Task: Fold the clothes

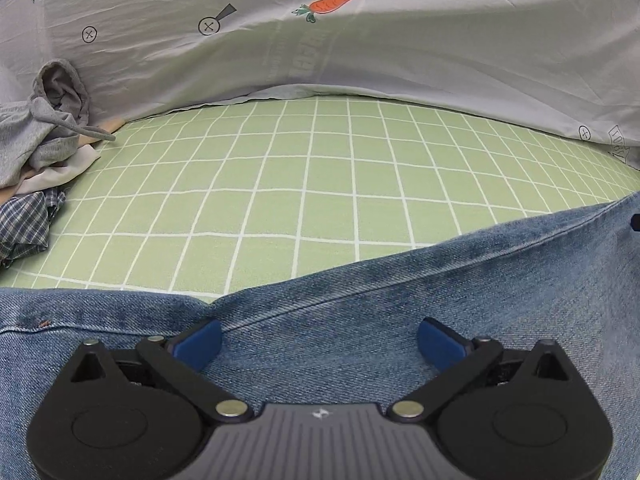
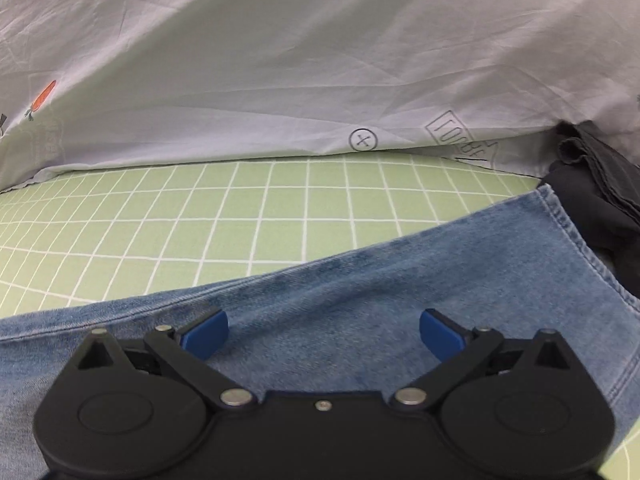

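Both the left claw [image 1: 319, 340] and the right claw [image 2: 324, 334] hang spread wide and empty just above the blue jeans [image 1: 400, 300], which lie flat on the green checked sheet [image 1: 304, 184].

We record the jeans [image 1: 360, 320] lying across the near part of the checked bed sheet [image 1: 280, 184]. Behind the sheet rises a draped printed cloth [image 1: 360, 40]. In the left wrist view, a heap of clothes [image 1: 40, 152] lies on the sheet's left. In the right wrist view, a dark garment [image 2: 592, 200] lies right, at the jeans' hem.
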A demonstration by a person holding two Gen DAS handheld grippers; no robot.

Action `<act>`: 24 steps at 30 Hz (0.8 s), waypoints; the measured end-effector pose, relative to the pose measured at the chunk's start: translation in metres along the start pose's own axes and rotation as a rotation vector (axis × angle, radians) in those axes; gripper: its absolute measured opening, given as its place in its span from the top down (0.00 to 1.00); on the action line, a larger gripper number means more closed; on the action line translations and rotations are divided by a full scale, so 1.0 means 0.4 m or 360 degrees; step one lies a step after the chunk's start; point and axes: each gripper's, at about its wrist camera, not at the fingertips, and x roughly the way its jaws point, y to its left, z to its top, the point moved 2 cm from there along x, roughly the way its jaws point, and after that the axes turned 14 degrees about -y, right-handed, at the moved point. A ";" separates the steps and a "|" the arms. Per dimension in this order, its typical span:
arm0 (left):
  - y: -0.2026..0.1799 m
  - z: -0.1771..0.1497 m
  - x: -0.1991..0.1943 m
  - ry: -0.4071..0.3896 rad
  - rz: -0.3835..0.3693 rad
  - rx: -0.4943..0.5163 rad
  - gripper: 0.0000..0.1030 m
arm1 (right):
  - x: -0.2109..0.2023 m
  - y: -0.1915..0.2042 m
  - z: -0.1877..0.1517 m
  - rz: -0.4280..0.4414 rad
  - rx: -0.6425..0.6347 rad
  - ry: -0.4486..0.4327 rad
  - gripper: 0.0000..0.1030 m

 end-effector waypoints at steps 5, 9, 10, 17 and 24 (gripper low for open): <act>0.001 0.010 0.003 0.0045 -0.0003 -0.0010 0.00 | -0.068 -0.080 -0.071 -0.0090 0.0167 0.0123 0.00; 0.036 0.025 -0.038 0.0017 -0.0071 -0.0141 0.00 | -0.091 -0.101 -0.069 -0.0197 0.0396 0.0095 0.00; 0.050 0.028 -0.062 -0.0006 -0.0068 -0.0194 0.00 | -0.098 -0.092 -0.062 -0.0201 0.0436 0.0076 0.00; 0.181 -0.025 -0.275 -0.0138 -0.0030 -0.0614 0.00 | -0.166 0.100 -0.091 -0.0011 0.0270 0.0095 0.00; 0.292 -0.087 -0.421 -0.0237 0.0121 -0.0712 0.00 | -0.295 0.315 -0.192 0.0166 -0.0056 0.0105 0.00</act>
